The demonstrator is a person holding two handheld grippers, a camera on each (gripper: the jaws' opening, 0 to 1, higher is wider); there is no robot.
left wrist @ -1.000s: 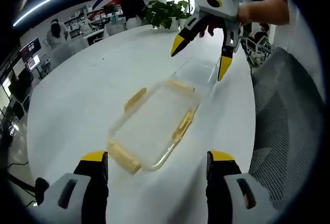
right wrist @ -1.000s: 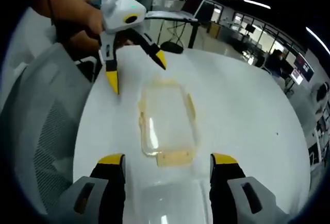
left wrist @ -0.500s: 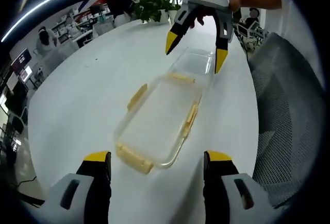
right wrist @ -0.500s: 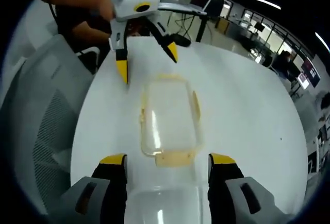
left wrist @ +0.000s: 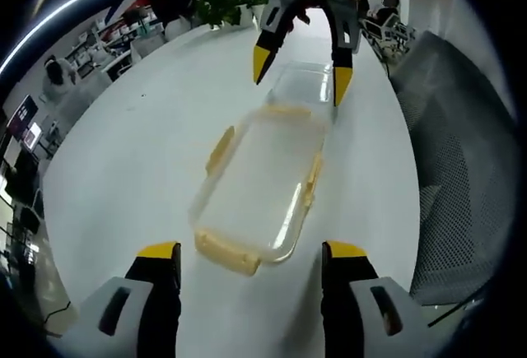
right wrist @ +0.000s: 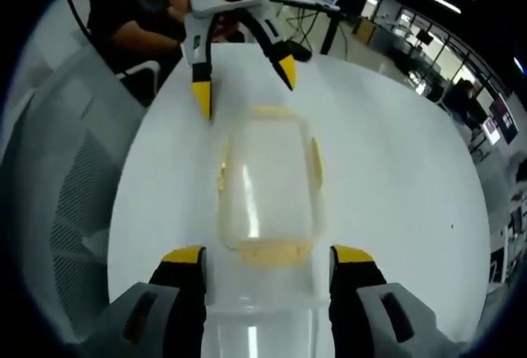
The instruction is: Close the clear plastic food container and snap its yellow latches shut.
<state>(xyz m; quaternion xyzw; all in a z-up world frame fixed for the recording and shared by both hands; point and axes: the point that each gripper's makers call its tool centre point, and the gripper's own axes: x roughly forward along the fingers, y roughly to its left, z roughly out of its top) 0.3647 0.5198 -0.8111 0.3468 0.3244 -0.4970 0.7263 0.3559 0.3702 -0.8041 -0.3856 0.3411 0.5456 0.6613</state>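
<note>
Container (left wrist: 259, 181) between both hand-held grippers

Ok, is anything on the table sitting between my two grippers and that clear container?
Nothing visible does. The clear container lies on bare white table, with the left gripper open at one end and the right gripper open above the other.
</note>
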